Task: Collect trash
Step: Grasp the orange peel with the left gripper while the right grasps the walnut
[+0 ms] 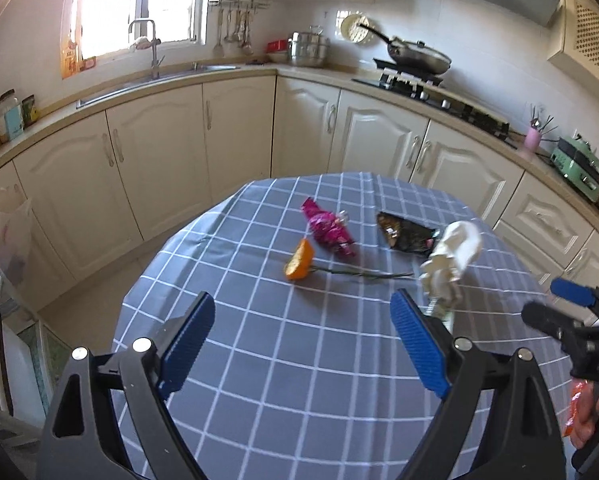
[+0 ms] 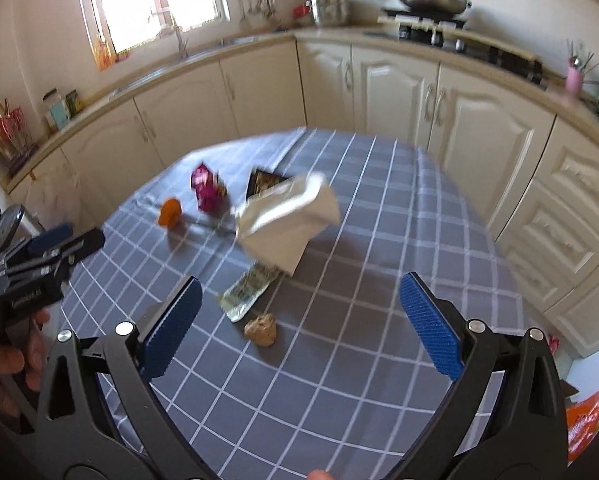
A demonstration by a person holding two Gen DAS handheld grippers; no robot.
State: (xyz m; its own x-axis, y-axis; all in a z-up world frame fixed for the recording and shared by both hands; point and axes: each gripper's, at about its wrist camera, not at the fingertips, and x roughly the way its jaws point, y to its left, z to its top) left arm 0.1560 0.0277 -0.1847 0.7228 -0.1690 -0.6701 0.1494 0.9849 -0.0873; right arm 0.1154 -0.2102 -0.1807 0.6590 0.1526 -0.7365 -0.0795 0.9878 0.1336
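Trash lies on a table with a grey checked cloth (image 1: 283,360). I see a pink wrapper (image 1: 329,231), an orange wedge (image 1: 300,260) with a thin green stem (image 1: 363,274), a dark wrapper (image 1: 405,232) and a crumpled white tissue (image 1: 453,258). My left gripper (image 1: 302,340) hovers open over the near cloth, nothing between its blue pads. In the right wrist view my right gripper (image 2: 299,322) is open above a silvery wrapper (image 2: 247,294) and a tan lump (image 2: 261,330); the tissue (image 2: 287,220) stands behind them. The pink wrapper (image 2: 207,190) and orange wedge (image 2: 170,212) lie farther left.
Cream kitchen cabinets (image 1: 235,128) wrap around behind the table, with a sink (image 1: 155,76) at left and a stove with a wok (image 1: 417,60) at right. A plastic-lined bin (image 1: 3,232) stands at far left. Something orange (image 2: 591,412) lies low at right.
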